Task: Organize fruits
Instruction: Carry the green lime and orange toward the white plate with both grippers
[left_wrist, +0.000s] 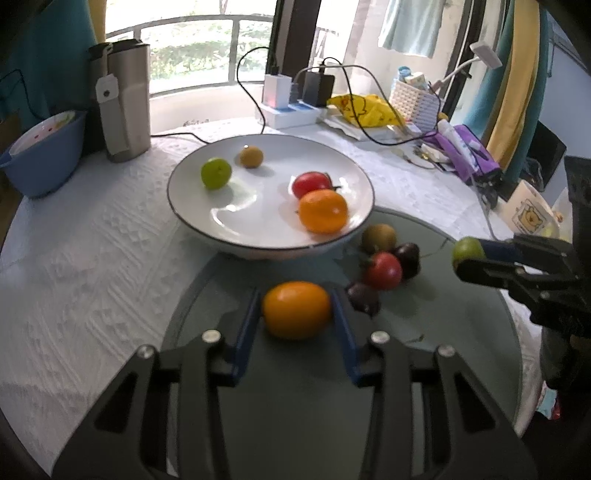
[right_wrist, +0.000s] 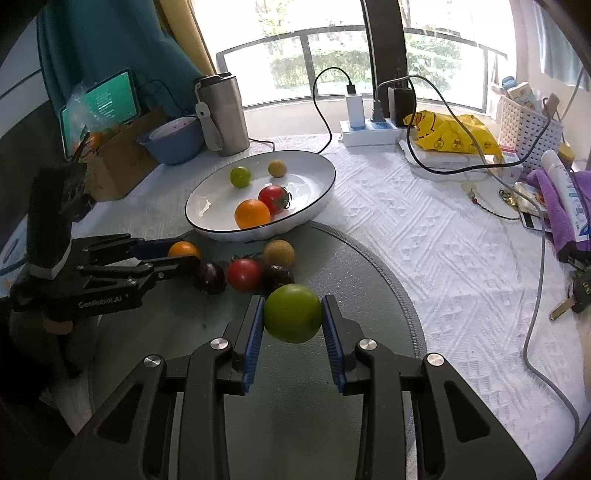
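Orange fruit (left_wrist: 296, 309): it sits between the blue pads of the left gripper (left_wrist: 297, 314), over the grey glass mat (left_wrist: 303, 406). The left pad touches its skin; on the right side the pad looks to be just against it, though blur makes that contact hard to judge.
Left gripper jaws: narrowed around the orange fruit, pinching it as far as I can see.
Green fruit (right_wrist: 293, 313): clamped in the right gripper (right_wrist: 293, 321), both blue pads pressing its sides, and lifted clear of the mat.
Right gripper jaws: drawn in and squeezing the green fruit.
Loose fruit on the mat: a red tomato (right_wrist: 244, 275), two dark purple fruits (right_wrist: 210, 277) either side of it and a brownish fruit (right_wrist: 279, 253) behind, bunched together just ahead of both grippers.
White bowl (right_wrist: 317, 206): beyond the bunch, its near edge overlapping the mat. Inside lie an orange (right_wrist: 252, 213) touching a red tomato with a green stem (right_wrist: 273, 198), and further back a small green fruit (right_wrist: 240, 177) and a small brown fruit (right_wrist: 277, 168), apart from each other.
Table: a white embossed cloth (right_wrist: 424, 236) covers it.
Far side: a steel tumbler (right_wrist: 222, 114) and a blue bowl (right_wrist: 173, 142) at left, a power strip with chargers (right_wrist: 369, 129) by the window, a yellow bag (right_wrist: 450, 134) and a white basket (right_wrist: 528, 129) at right.
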